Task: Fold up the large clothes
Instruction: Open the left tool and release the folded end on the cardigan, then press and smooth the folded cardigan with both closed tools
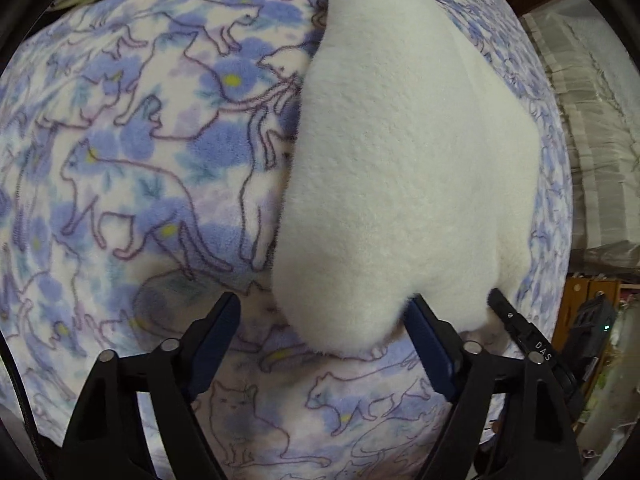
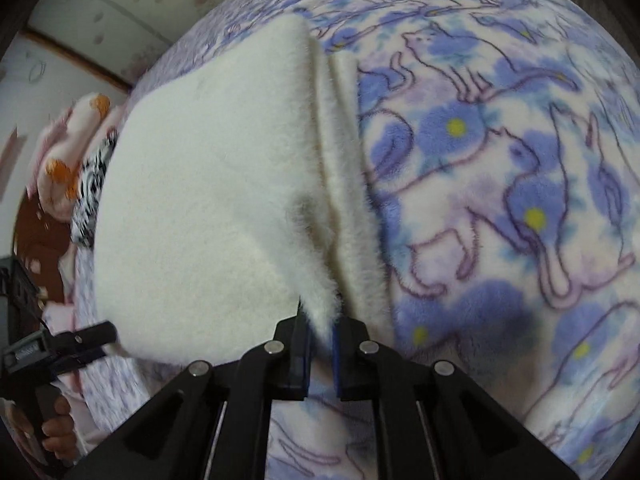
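Note:
A thick white fleece garment (image 1: 400,160) lies folded on a blue cat-print blanket (image 1: 140,160). My left gripper (image 1: 324,320) is open, its jaws wide apart, with the garment's near corner lying between them. In the right wrist view the garment (image 2: 208,208) shows stacked layers along its right edge. My right gripper (image 2: 320,320) is shut on the near corner of that white garment. The left gripper also shows in the right wrist view (image 2: 80,340) at the garment's left edge, and the right gripper's tip shows in the left wrist view (image 1: 516,320).
The cat-print blanket (image 2: 520,200) covers the whole surface. A plush toy (image 2: 80,140) and a black-and-white cloth (image 2: 94,184) lie at the far left. A curtain (image 1: 592,140) and wooden furniture (image 1: 580,300) stand to the right.

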A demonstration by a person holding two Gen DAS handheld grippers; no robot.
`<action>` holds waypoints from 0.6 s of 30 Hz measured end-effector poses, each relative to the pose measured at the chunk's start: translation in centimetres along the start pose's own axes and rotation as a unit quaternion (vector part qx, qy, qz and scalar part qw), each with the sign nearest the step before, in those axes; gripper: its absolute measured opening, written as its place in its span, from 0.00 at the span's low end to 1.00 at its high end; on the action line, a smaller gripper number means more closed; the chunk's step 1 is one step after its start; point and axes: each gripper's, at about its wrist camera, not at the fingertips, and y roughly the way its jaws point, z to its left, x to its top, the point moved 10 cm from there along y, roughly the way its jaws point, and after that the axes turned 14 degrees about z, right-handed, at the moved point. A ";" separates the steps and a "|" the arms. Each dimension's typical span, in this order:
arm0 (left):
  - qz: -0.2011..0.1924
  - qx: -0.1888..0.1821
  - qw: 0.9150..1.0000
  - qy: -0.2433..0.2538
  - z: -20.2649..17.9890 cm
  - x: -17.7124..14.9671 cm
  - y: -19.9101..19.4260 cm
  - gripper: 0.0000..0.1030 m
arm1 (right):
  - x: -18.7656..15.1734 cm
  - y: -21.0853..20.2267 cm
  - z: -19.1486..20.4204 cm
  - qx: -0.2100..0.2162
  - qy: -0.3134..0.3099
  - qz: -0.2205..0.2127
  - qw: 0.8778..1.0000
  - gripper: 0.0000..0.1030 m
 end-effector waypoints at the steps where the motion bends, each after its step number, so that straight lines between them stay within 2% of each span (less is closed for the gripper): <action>1: -0.002 -0.011 1.000 0.002 0.0 0.0 0.1 0.70 | -0.1 -0.2 -0.3 0.016 0.011 -0.007 1.000 0.06; 2: -0.004 -0.026 1.000 0.006 0.0 0.0 0.0 0.67 | -0.1 -0.6 -0.5 0.035 0.020 -0.015 0.999 0.06; 4: -0.006 -0.049 0.999 0.006 -0.2 -0.3 -0.4 0.52 | -0.3 -1.4 -0.7 0.058 0.032 -0.023 0.998 0.06; 5: -0.016 -0.056 0.998 0.009 -0.5 -0.4 -1.0 0.50 | -0.3 -1.9 -0.6 0.058 0.030 -0.026 0.998 0.09; 7: -0.062 -0.033 0.997 0.041 -1.3 -0.7 -2.7 0.46 | -0.3 -3.7 0.3 0.040 0.000 -0.035 0.999 0.09; 9: -0.094 -0.026 0.992 0.084 -2.9 -1.2 -4.1 0.46 | -0.4 -5.6 1.5 0.011 -0.050 -0.054 0.997 0.10; 11: -0.100 -0.036 0.989 0.106 -4.5 -1.9 -4.6 0.42 | -0.6 -7.7 3.0 -0.027 -0.105 -0.084 0.991 0.10; 12: -0.101 -0.045 0.987 0.114 -5.4 -2.2 -4.7 0.37 | -0.8 -8.5 3.7 -0.032 -0.125 -0.097 0.987 0.10; 14: -0.105 -0.050 0.985 0.124 -6.8 -2.3 -4.6 0.24 | -1.2 -9.6 5.5 -0.018 -0.157 -0.115 0.981 0.10; 15: -0.106 -0.051 0.985 0.130 -7.4 -2.3 -4.4 0.13 | -1.7 -9.7 6.5 0.002 -0.173 -0.117 0.978 0.10; 18: -0.101 -0.059 0.982 0.146 -9.2 -2.2 -3.2 0.07 | -2.7 -8.6 8.0 0.017 -0.198 -0.111 0.974 0.09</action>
